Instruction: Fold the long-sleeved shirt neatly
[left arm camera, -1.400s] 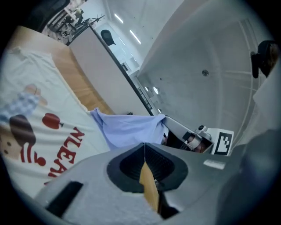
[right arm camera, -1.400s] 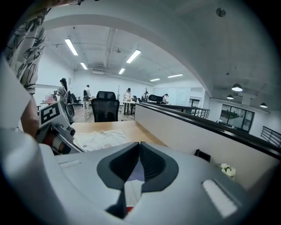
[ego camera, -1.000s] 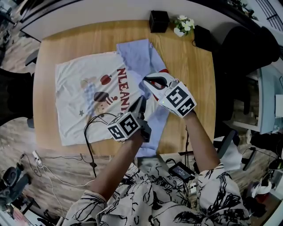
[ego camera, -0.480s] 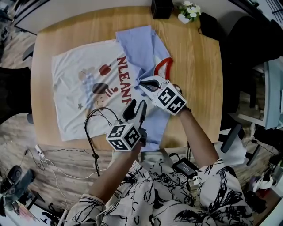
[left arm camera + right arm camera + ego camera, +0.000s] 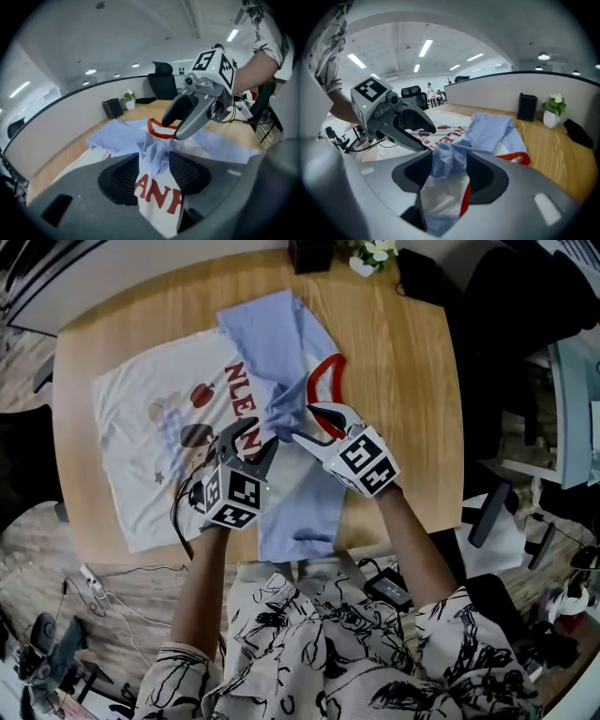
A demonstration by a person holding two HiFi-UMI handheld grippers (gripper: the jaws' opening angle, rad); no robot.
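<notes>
Blue shirt sleeve [image 5: 281, 352] bunches mid-frame between the opening jaws of left gripper [image 5: 253, 439] and right gripper [image 5: 306, 425]; I'd release fully, lift clear, then flatten it.

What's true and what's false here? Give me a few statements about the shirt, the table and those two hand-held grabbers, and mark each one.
1. The shirt lies on a wooden table. True.
2. The shirt's neckline is green. False: the collar is red.
3. Shirt cloth sits between the jaws of both the left gripper and the right gripper. True; both pairs of jaws are opening.
4. A potted plant stands at the table's near edge, by the person. False: the plant stands at the far edge, near a black box.
5. The whole shirt is white. False: the sleeves are light blue.
</notes>
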